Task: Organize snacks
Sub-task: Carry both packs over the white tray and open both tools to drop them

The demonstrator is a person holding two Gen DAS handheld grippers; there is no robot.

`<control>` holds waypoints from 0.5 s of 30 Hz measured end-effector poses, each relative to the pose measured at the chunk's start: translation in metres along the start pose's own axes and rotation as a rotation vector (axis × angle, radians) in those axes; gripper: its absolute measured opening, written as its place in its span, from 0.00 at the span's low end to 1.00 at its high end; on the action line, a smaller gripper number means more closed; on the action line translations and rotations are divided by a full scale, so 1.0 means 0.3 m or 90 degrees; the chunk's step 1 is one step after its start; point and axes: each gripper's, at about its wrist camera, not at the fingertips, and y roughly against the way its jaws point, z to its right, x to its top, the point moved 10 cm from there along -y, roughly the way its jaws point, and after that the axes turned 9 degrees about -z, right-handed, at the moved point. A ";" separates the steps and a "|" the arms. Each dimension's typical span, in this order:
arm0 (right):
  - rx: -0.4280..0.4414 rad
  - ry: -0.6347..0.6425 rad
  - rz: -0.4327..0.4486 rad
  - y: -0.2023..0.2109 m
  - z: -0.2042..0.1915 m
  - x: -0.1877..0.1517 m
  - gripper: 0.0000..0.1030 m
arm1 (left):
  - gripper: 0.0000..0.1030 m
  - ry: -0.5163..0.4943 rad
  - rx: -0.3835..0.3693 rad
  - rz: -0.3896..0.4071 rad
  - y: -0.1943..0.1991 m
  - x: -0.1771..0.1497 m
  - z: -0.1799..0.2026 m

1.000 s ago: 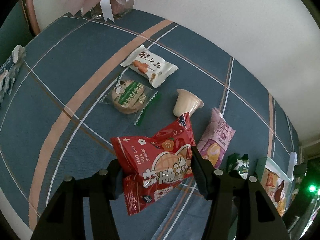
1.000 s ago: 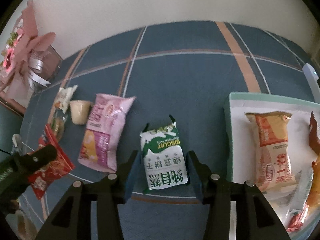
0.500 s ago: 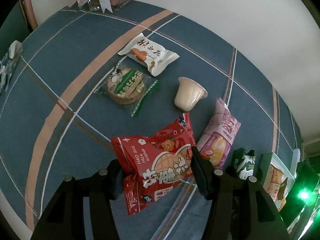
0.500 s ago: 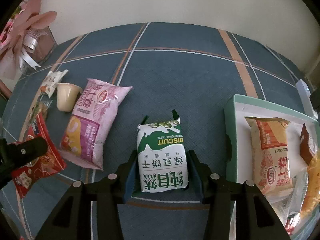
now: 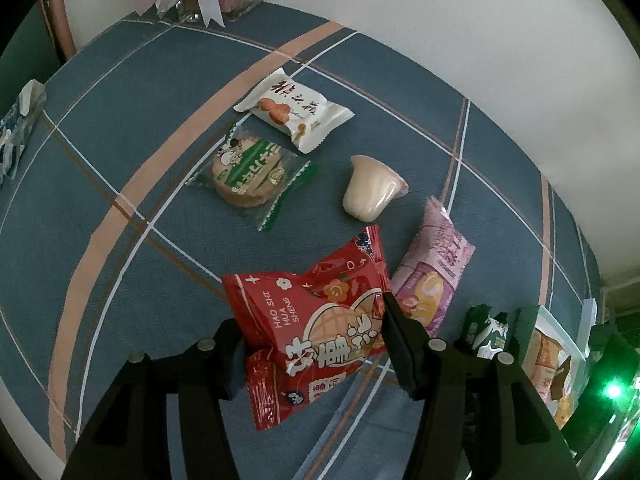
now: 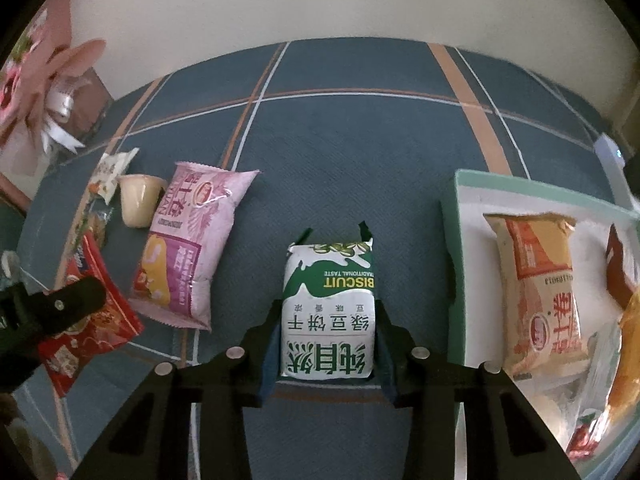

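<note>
as the squeeze lands: the right tool (image 6: 326,342) has just pinched in on the green-and-white biscuit pack (image 6: 329,312), both sides of the pack now pressed where a moment ago there was slack beside it.
right tool state: clamped on the biscuit pack, which sits on the blue checked desk (image 6: 344,152) just left of the tray.
left tool state: left tool (image 5: 312,344) no wider or narrower than a second back, gripping the red peanut-snack bag (image 5: 316,320) across its middle, the bag crumpled between the fingers.
red bag position: looks lifted a little off the cloth, though i cannot be sure.
around them: pink snack bag (image 6: 192,240) and jelly cup (image 6: 138,200) lie between the two tools, untouched; a round cookie pack (image 5: 248,174) and a white pastry pack (image 5: 294,110) wait further out.
destination: teal-rimmed tray (image 6: 450,252) on the right already holds an orange pack (image 6: 540,288) and others.
what it means: both tools loaded, so a carry to the tray looks next.
</note>
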 end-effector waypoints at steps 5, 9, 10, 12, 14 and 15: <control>0.031 -0.021 0.001 0.036 0.021 0.003 0.41 | 0.58 -0.010 -0.011 0.012 0.039 -0.009 0.024; 0.049 -0.037 0.014 0.098 0.045 0.010 0.41 | 0.58 -0.023 -0.015 0.027 0.078 -0.014 0.057; 0.050 -0.038 0.018 0.118 0.051 0.021 0.41 | 0.58 -0.025 -0.018 0.030 0.088 -0.016 0.069; 0.053 -0.042 0.028 0.158 0.060 0.020 0.41 | 0.58 -0.031 -0.024 0.034 0.105 -0.017 0.088; 0.058 -0.050 0.033 0.187 0.076 0.019 0.41 | 0.58 -0.039 -0.029 0.040 0.123 -0.022 0.111; 0.059 -0.055 0.036 0.204 0.087 0.020 0.41 | 0.58 -0.043 -0.029 0.043 0.129 -0.024 0.121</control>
